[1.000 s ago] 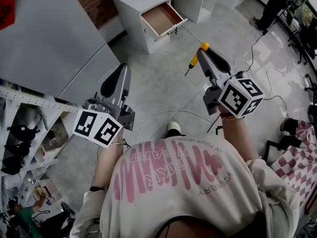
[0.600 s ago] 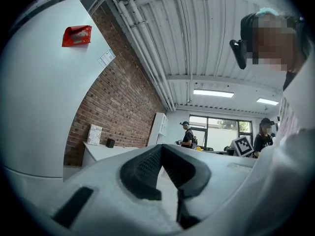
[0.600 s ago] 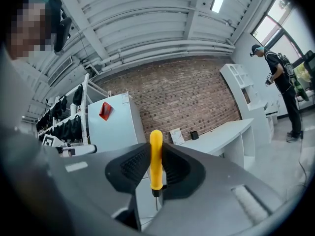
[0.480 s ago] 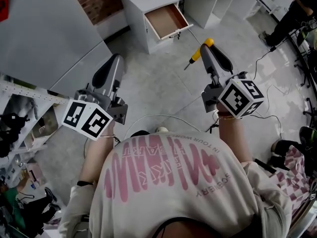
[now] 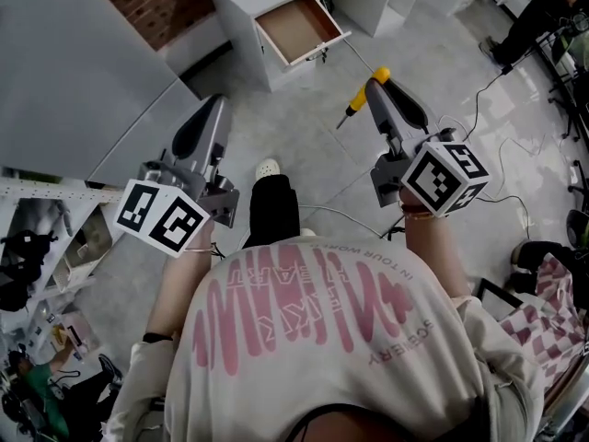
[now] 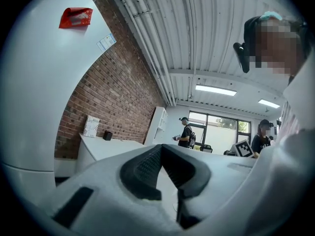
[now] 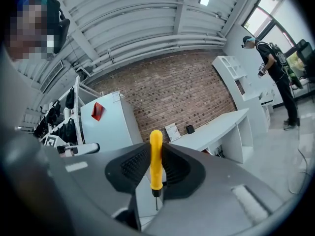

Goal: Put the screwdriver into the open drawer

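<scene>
1. Right claw (image 5: 373,85) (image 7: 156,170): jaws partly closed, pads clamped on the yellow handle of the screwdriver (image 5: 359,105) (image 7: 156,157).
2. Screwdriver, right gripper view: long axis upright and across the claw's own line, handle butt on top, thin blade pointing down.
3. Screwdriver, head view: axis slanted, butt at upper right, blade tip at lower left, held over the grey floor (image 5: 304,145).
4. Open drawer (image 5: 296,28): pulled out of the white worktop unit, brown bottom bare; the screwdriver is well apart from it.
5. Left claw (image 5: 215,109) (image 6: 161,152): pads together, nothing between them.
</scene>
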Motion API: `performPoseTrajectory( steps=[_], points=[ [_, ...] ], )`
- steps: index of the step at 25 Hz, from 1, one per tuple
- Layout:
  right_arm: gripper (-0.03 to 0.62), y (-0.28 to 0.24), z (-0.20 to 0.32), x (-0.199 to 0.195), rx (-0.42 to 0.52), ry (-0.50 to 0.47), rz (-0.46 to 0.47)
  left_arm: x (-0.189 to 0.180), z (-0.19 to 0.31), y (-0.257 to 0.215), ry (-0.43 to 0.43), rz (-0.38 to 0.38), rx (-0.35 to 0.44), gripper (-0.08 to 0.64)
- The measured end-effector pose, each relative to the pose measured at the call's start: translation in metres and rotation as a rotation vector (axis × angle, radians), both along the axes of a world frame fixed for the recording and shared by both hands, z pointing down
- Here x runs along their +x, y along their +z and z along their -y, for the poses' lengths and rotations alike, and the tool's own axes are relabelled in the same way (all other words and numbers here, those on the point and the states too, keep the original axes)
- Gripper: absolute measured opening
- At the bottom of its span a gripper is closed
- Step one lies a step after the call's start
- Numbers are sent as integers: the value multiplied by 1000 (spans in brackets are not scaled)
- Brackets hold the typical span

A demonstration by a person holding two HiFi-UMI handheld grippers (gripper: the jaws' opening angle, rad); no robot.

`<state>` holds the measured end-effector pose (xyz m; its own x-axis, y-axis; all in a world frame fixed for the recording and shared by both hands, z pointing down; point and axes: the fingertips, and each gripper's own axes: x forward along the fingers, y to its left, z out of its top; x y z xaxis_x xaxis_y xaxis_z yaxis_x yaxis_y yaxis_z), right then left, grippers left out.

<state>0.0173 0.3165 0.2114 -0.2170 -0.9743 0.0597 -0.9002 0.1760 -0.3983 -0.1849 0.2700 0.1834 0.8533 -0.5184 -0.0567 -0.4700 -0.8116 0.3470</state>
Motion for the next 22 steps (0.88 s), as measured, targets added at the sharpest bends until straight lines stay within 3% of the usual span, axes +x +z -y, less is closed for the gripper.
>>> performPoseTrajectory(
  steps=[8, 22],
  points=[
    [84, 18, 32, 17, -53, 43, -15, 33, 45, 19, 77, -22, -36, 3],
    [84, 19, 170, 37, -68, 101, -19, 75, 191, 21, 180, -10, -27, 5]
  ],
)
